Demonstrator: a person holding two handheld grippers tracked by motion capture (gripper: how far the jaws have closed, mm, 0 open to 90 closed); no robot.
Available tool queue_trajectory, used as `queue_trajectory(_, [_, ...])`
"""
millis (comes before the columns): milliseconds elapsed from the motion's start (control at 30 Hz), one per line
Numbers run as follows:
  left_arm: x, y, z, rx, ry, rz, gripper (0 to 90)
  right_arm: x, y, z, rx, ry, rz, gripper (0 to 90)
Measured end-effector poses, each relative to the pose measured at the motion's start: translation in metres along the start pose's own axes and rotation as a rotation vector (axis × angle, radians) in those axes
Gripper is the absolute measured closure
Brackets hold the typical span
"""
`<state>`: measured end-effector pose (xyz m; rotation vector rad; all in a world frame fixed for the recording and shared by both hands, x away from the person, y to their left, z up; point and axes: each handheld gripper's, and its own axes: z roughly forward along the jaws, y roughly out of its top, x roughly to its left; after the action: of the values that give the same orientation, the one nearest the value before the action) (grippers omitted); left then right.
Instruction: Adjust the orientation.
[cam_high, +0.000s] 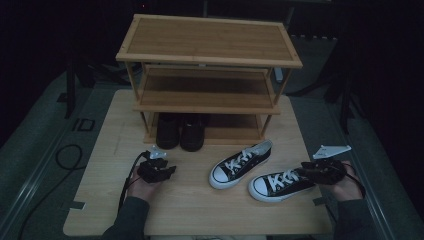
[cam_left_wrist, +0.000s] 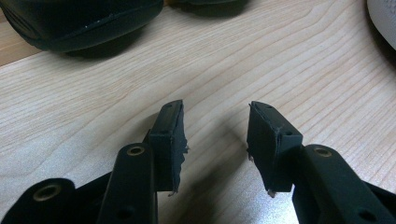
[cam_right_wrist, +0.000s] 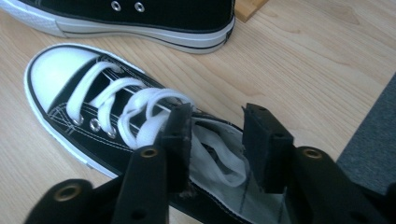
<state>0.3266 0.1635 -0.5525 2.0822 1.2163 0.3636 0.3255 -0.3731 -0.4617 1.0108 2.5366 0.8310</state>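
A three-tier bamboo shoe rack (cam_high: 209, 41) is standing at the far edge of the wooden table (cam_high: 190, 210). What is probably a pair of black shoes (cam_high: 180, 131) is sitting on its dim bottom shelf, while a dark cable (cam_high: 67, 156) is lying looped on the floor beside the table.

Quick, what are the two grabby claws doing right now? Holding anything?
Left gripper: open, holding nothing, just bare table between its jaws.
Right gripper: open over the heel of the near sneaker, pads not squeezing it.
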Motion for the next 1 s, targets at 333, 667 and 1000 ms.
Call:
queue_trajectory(333, [0.000,0.000,0.000,0.000,0.000,-0.001,56.7,0.000,-0.003,0.001,0.012,-0.008,-0.035,59.5])
queue_trajectory(667, [0.000,0.000,0.000,-0.001,-0.001,-0.003,56.7,-0.003,0.001,0.010,0.068,-0.003,-0.078,54.1])
queue_trajectory(1000, [0.000,0.000,0.000,0.000,-0.003,-0.003,56.7,-0.002,0.012,0.032,0.132,0.068,-0.169,60.9])
